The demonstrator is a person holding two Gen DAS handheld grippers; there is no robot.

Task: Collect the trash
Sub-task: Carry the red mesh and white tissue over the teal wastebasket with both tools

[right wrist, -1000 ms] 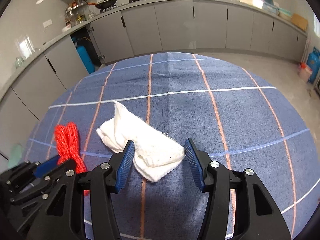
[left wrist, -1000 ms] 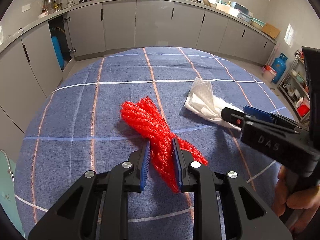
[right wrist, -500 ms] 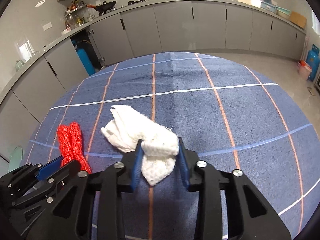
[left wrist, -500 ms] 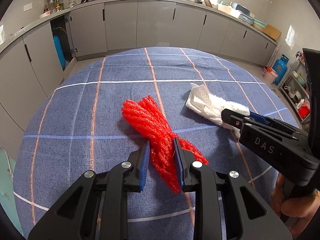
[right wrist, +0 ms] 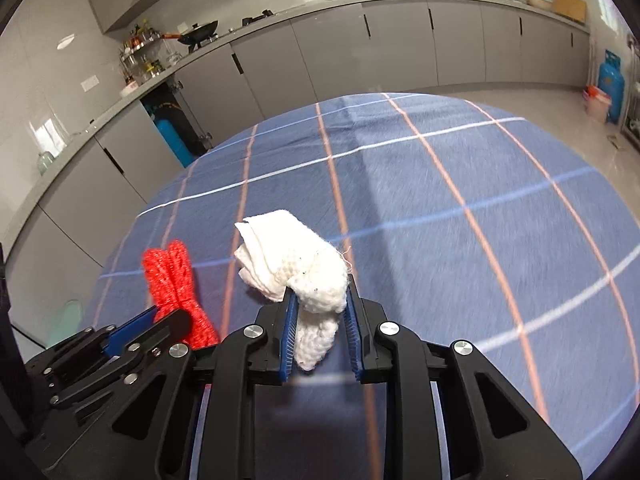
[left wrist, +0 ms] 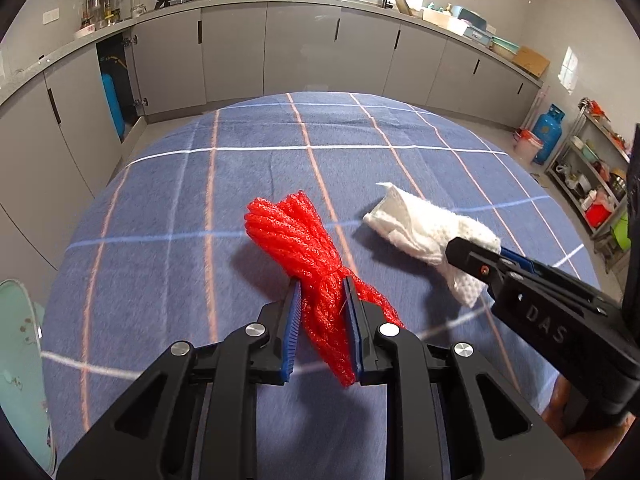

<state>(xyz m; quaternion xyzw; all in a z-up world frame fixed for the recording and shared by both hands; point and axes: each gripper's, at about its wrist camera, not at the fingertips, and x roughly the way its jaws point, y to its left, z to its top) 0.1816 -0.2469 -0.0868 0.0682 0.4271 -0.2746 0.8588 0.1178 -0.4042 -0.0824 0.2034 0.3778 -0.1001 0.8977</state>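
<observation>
My left gripper (left wrist: 322,300) is shut on a bunched red foam net (left wrist: 304,248) and holds it above the blue checked tablecloth (left wrist: 180,208). My right gripper (right wrist: 320,304) is shut on a crumpled white cloth (right wrist: 296,256) and holds it lifted off the table. The right gripper (left wrist: 476,252) and the white cloth (left wrist: 420,228) also show at the right of the left wrist view. The left gripper (right wrist: 160,320) and the red net (right wrist: 172,276) show at the left of the right wrist view.
Grey kitchen cabinets (left wrist: 304,52) run along the far wall behind the table. A pale green object (left wrist: 20,340) sits beyond the table's left edge. A blue gas cylinder (left wrist: 546,132) and a shelf rack (left wrist: 596,184) stand on the floor at the right.
My right gripper closed on the white cloth and raised it off the tablecloth. My left gripper kept its hold on the red net and lifted it.
</observation>
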